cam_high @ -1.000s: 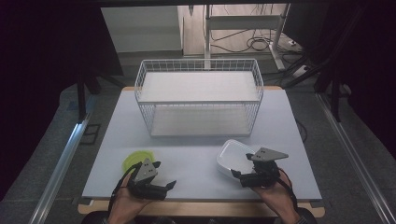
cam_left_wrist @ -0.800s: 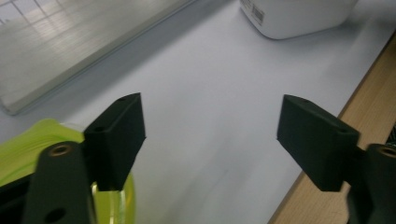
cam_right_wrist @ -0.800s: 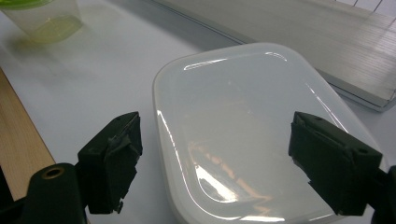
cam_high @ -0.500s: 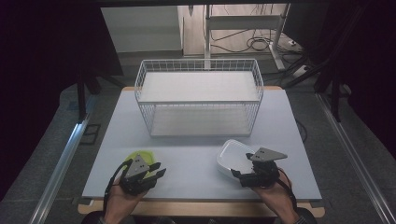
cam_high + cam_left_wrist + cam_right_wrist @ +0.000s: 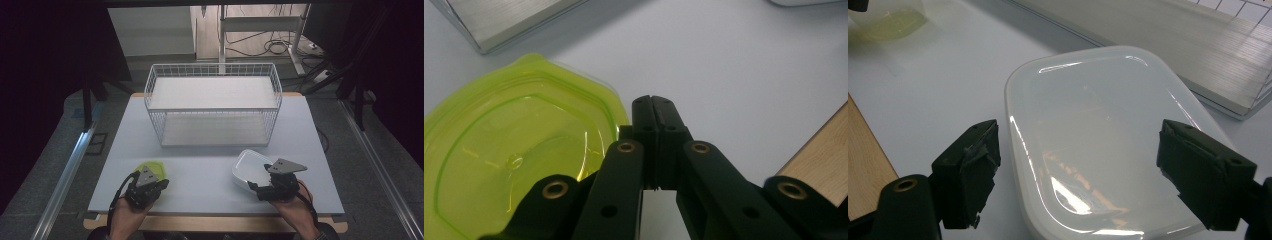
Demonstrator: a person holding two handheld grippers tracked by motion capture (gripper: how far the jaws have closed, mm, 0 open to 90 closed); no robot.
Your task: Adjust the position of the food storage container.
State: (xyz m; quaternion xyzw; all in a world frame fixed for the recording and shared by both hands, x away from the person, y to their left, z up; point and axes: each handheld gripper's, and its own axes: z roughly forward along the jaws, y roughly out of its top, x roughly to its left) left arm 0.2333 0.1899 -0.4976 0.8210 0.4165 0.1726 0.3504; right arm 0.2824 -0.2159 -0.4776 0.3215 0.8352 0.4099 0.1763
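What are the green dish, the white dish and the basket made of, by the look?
Green dish: see-through plastic, glossy; the table shows through it, moulded ridges.
White dish: milky, half-clear plastic, glossy, with sharp light reflections on it.
Basket: thin wire grid, white-coated, probably metal; its floor looks like a pale matte board, material unclear.

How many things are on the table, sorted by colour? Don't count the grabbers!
Green: 1, the green lid
White: 2, the white container and the wire basket
Total: 3
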